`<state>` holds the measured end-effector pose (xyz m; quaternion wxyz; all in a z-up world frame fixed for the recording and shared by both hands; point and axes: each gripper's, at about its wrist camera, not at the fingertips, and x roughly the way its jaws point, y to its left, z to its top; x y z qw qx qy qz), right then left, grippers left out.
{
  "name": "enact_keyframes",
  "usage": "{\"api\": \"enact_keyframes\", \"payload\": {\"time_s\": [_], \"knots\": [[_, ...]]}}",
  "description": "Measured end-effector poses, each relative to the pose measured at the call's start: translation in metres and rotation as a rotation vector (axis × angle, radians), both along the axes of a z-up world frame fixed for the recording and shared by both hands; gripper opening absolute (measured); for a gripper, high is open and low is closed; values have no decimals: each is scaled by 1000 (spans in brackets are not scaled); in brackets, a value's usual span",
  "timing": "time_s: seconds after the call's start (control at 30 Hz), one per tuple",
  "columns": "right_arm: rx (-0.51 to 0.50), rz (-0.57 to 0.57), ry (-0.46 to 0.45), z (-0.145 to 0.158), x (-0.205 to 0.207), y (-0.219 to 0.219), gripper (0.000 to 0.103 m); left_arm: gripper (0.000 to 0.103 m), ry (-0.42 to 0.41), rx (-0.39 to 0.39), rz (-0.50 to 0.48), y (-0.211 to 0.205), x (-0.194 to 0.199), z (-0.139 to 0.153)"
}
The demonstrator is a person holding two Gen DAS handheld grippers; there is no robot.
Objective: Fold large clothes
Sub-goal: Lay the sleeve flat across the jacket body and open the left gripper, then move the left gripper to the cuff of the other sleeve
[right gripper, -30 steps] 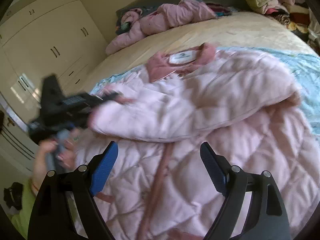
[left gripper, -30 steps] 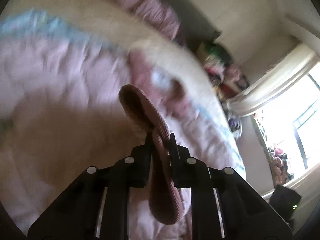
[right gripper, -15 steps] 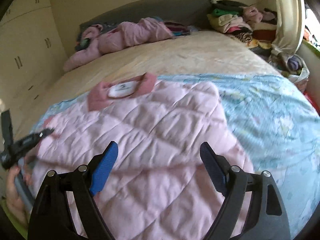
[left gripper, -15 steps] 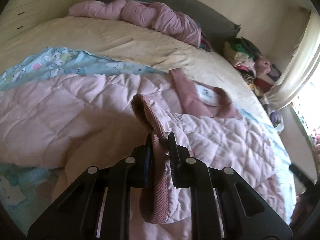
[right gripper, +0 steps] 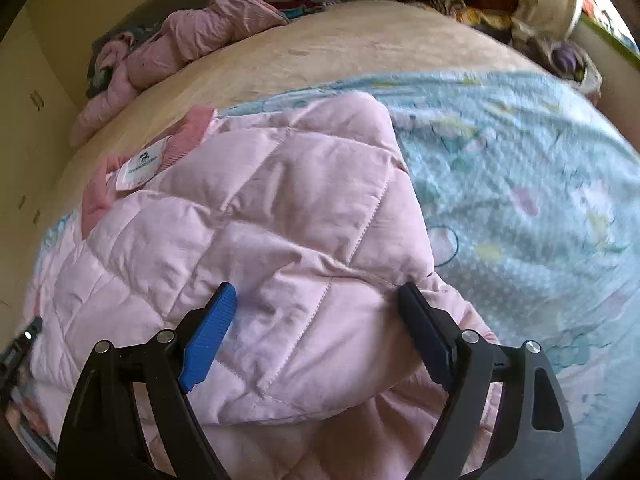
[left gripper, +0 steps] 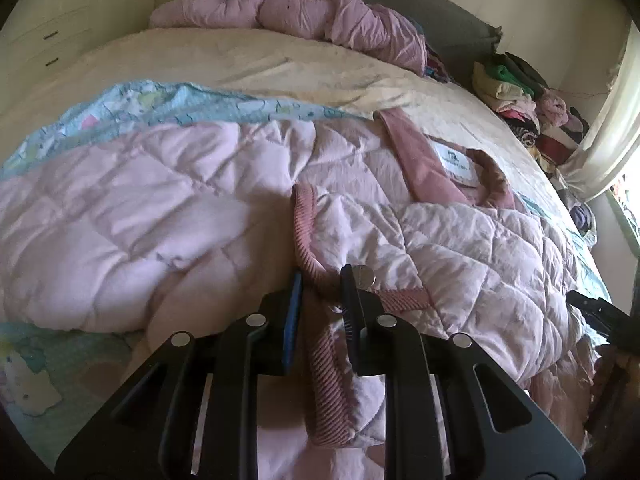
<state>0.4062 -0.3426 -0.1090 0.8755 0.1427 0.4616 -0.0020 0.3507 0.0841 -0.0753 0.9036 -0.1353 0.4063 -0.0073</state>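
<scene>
A large pink quilted jacket [left gripper: 168, 208] lies spread on the bed, its darker pink collar with a white label [left gripper: 456, 162] toward the far side. My left gripper [left gripper: 320, 280] is shut on the ribbed cuff [left gripper: 306, 240] of one sleeve, which rests folded across the jacket's body. In the right wrist view the same jacket [right gripper: 248, 216] fills the middle, its label [right gripper: 142, 164] at the left. My right gripper [right gripper: 316, 296] hangs open just above the jacket's right sleeve, with nothing pinched between its fingers.
A light blue patterned blanket [right gripper: 520, 200] lies under the jacket on a cream sheet [left gripper: 240, 64]. Another pink padded garment [left gripper: 304, 12] sits by the grey headboard. A heap of clothes [left gripper: 520, 96] is beside the bed near a curtain [left gripper: 612, 112]. Cupboards [left gripper: 52, 20] stand at left.
My left gripper has brought the cuff down onto the jacket's body. My right gripper has swept to the right and lower, from the jacket's middle to its right sleeve beside the blue blanket.
</scene>
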Motion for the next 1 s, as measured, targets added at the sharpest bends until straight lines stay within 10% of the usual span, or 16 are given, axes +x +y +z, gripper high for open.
{"api": "enact_keyframes", "payload": {"time_s": [0.2,0.6,1.0], "knots": [[-80,14,8,-10,8,11,84,15,10,51,-17,-10,0,-1],[9,72,-80,40,-47,24,93,92,-45,134,-36,-31,-34,50],[34,129,-187,81,-98,55,99,94,-3,123,-9,-28,-61,55]]}}
